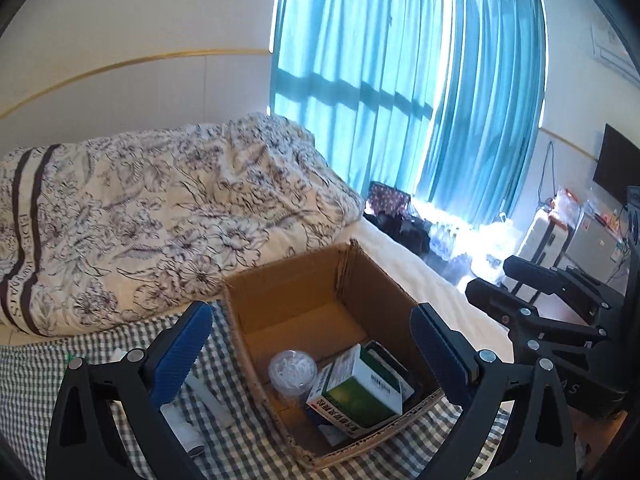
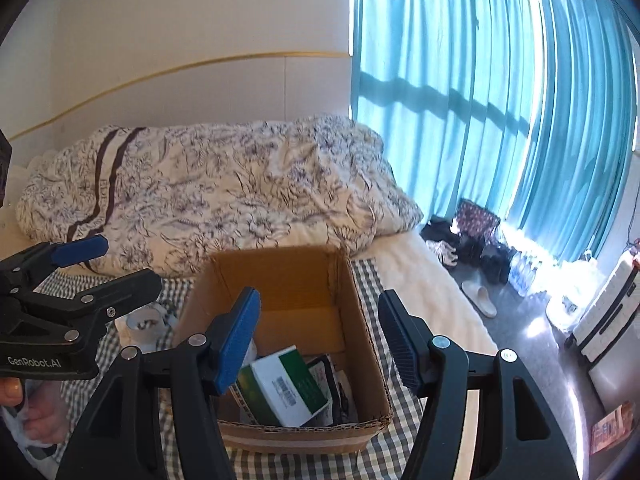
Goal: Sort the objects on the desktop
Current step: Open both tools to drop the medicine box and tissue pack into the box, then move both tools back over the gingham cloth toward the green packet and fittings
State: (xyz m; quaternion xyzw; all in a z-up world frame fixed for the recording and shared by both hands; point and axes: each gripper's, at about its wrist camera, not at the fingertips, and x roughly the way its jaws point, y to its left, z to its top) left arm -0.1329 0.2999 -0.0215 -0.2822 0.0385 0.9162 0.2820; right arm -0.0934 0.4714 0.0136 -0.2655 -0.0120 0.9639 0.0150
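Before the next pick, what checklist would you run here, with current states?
1. Left tool open, nothing held: ok.
2. Right tool open, nothing held: ok.
3. Cardboard box upright, top open: ok.
4. Green-and-white carton inside box, tilted on other items: ok.
5. White tube on the checked cloth outside box, unsorted: not ok.
6. Free room left in box: cannot tell.
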